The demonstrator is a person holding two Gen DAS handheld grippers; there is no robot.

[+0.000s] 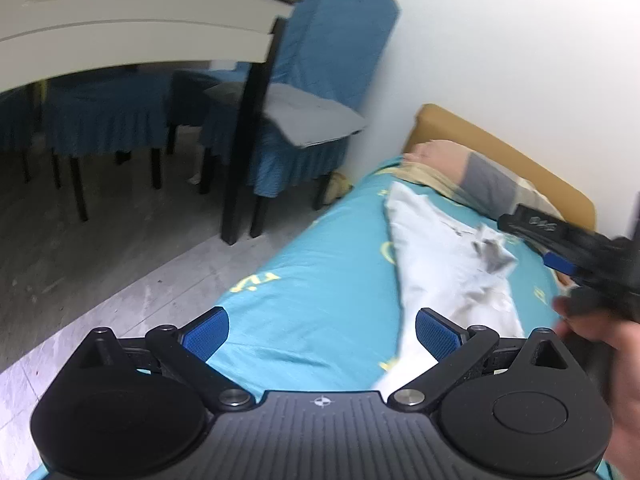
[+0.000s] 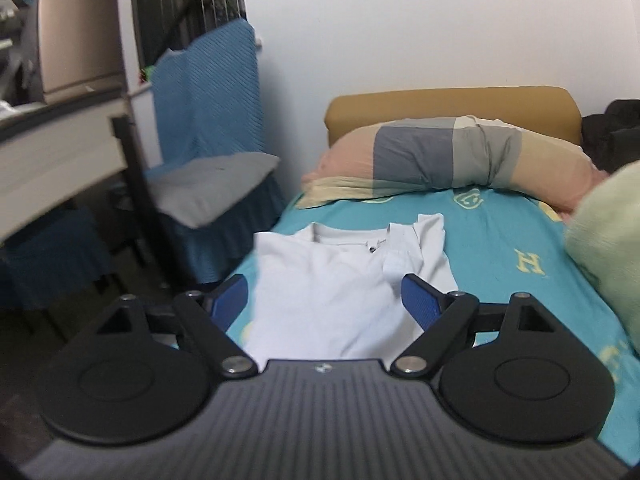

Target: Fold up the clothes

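Lying on the teal sheet [image 2: 500,232] — a white shirt [image 2: 332,280]; left tool [image 1: 322,334] and right tool [image 2: 326,300] both released.

Your bed [image 2: 500,240] wears a teal sheet printed with yellow letters, and a white shirt [image 2: 344,292] lies flat on it, collar toward the tan headboard [image 2: 452,104]. A striped pillow [image 2: 444,164] rests along the head end, and a pale green blanket [image 2: 608,248] sits at the sheet's right edge.

White wall [image 2: 400,20], blue-covered chair [image 2: 208,92], grey floor [image 1: 100,240]
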